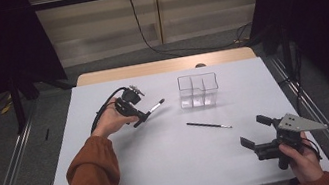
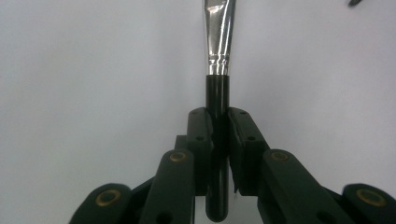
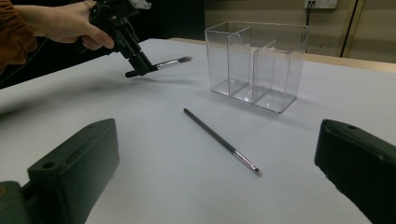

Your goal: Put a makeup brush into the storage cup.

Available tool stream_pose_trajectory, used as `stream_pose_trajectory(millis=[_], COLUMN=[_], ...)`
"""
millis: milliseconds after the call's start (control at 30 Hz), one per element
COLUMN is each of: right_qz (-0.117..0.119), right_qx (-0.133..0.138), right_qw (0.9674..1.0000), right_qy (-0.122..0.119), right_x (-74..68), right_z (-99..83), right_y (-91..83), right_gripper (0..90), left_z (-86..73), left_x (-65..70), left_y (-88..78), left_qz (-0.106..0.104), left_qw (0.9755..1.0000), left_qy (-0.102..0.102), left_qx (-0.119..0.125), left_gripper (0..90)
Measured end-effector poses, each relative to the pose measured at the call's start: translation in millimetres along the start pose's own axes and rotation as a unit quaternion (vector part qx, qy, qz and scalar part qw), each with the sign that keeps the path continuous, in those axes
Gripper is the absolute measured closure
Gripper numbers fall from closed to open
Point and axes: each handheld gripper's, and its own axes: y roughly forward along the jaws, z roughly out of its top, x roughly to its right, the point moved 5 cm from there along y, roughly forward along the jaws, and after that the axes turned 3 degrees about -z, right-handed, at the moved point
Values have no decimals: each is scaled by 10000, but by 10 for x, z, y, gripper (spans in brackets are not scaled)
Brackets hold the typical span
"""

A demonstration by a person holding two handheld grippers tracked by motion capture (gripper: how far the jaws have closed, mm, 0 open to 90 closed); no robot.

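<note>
Brushes, two in count. One short brush [image 1: 154, 108], black handle with silver ferrule, is clamped in the left gripper [image 1: 140, 119] and held just above the table [image 1: 166, 173] at its left-centre, bristle end pointing toward the clear organiser [image 1: 198, 90]. The second, a thin brush [image 1: 209, 125], lies flat on the table in open space between the two grippers, nearer the organiser, touching nothing.

Organiser, one, transparent plastic, upright near the far middle of the table; the right gripper view shows inner dividers making compartments, with nothing seen inside. Open tabletop lies between the held brush and the organiser.

Grippers, two. Left gripper: jaws nearly closed, pads pressing the black handle from both sides. Right gripper [image 1: 255, 134]: jaws spread wide, nothing between them, held at the near right corner of the table, well apart from both brushes.

View notes. The left gripper view shows the grip close up: the handle runs upright between the pads, its rounded butt below them, the ferrule [image 2: 219, 37] above. The right gripper view shows the held brush clear of the surface with its shadow below, and the pale bristle tip of the thin brush. The high view shows a cable on the floor beyond the table.
</note>
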Motion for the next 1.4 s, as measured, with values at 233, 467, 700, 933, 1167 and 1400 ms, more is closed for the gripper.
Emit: stream_pose_trajectory(millis=[233,467,700,933,1167,1400], right_qz=[-2,-4,-6,-8,-5,-8], right_qx=[-1,1,-7,-3,-6,-8], right_qw=[10000,10000,10000,10000,10000,10000], right_qy=[5,-7,-29,-29,-41,-30], right_x=[-4,0,-5,-4,-6,-10], right_z=[1,1,-1,0,0,0], right_y=[-2,3,6,7,9,13], right_gripper=[0,0,0,0,0,0], left_z=[-26,-55,-61,-33,-36,-36], left_x=[-12,-3,34,95,168,234], left_y=[-47,-104,-185,-274,-340,-335], left_qz=[58,83,174,225,224,265], left_qw=[9985,9949,9872,9798,9712,9659], left_qy=[-293,-435,-651,-637,-585,-467], left_qx=[452,903,1449,1884,2300,2533], left_gripper=[798,798,798,798,798,798])
